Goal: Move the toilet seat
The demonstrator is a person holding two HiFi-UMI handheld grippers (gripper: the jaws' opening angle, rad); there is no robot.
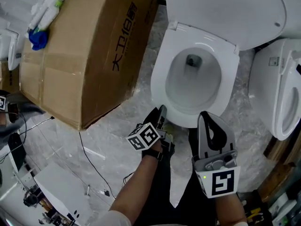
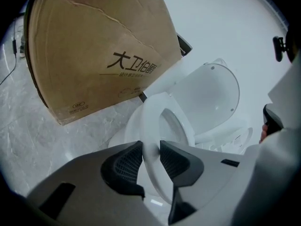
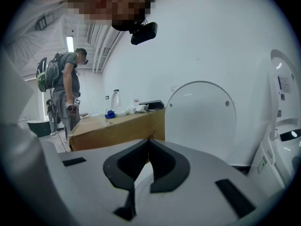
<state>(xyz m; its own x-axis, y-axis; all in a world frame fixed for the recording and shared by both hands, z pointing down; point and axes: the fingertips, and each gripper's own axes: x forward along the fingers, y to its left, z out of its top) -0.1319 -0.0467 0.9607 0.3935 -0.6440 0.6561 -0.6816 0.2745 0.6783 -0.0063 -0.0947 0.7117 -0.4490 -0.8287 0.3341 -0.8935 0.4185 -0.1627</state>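
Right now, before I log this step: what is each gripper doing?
Left gripper: jaws closed on the toilet seat rim.
Right gripper: jaws closed, empty.

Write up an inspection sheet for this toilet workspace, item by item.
Surface: grey marbled floor.
Job's things: toilet seat appears lifted off the bowl at its front; lid raised behind it.
Clutter: large cardboard box beside the toilet, blue item on top.
Grippers: left hand-held gripper shut on the seat's front rim; right hand-held gripper shut, empty.
Cables: thin black cable across the floor.
Surroundings: second toilet at right; person standing in the background.
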